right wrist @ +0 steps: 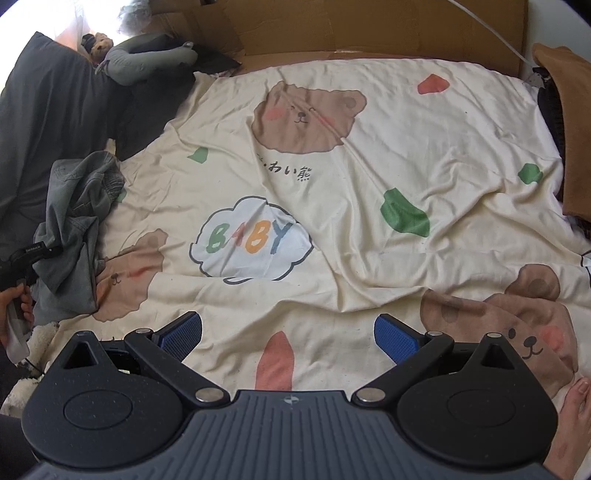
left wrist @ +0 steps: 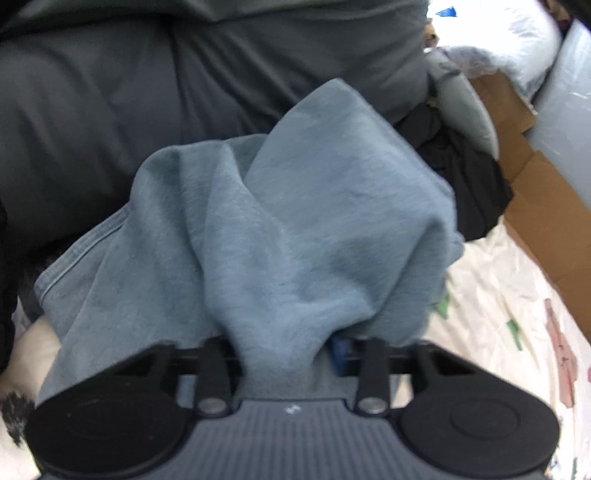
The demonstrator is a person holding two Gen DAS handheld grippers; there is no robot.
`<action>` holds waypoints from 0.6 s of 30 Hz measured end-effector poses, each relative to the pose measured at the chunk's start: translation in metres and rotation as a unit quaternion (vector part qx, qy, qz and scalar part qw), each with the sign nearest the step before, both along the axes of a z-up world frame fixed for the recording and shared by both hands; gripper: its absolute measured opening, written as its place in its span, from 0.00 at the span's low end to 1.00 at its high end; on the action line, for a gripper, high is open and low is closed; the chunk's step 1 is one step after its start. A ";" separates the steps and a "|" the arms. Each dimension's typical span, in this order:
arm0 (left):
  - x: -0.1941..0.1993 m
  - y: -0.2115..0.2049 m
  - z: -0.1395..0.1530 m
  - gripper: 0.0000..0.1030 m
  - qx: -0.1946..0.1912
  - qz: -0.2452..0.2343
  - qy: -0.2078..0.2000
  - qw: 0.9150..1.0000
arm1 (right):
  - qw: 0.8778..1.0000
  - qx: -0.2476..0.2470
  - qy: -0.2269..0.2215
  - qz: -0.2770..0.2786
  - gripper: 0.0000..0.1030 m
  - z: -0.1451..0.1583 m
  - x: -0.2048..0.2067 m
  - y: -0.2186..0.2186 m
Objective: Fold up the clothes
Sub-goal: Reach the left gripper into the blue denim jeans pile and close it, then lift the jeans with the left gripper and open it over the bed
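left hand-held gripper [left wrist: 284,354]: jaws pinched on a bunch of the blue-grey garment [left wrist: 280,229], which bulges up in front of it at the bed's left edge | right hand-held gripper [right wrist: 288,334]: jaws spread wide, holding nothing, over the bear-print sheet [right wrist: 369,258]

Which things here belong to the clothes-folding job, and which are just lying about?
Part of the job:
- blue-grey garment, bunched
- left gripper, clamped on it
- right gripper, open, empty
- bear-print sheet, bare folding space

Lying about:
- dark grey duvet
- cardboard
- brown cushion
- soft toy
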State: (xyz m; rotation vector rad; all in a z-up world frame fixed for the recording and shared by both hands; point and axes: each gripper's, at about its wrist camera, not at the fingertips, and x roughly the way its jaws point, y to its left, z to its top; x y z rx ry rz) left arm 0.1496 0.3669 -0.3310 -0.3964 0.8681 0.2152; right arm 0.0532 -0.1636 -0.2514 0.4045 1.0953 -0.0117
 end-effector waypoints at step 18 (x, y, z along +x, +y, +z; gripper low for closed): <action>-0.015 -0.081 0.067 0.10 0.017 -0.116 -0.067 0.991 | 1.000 0.019 -0.005 0.001 0.99 -0.003 0.010 0.010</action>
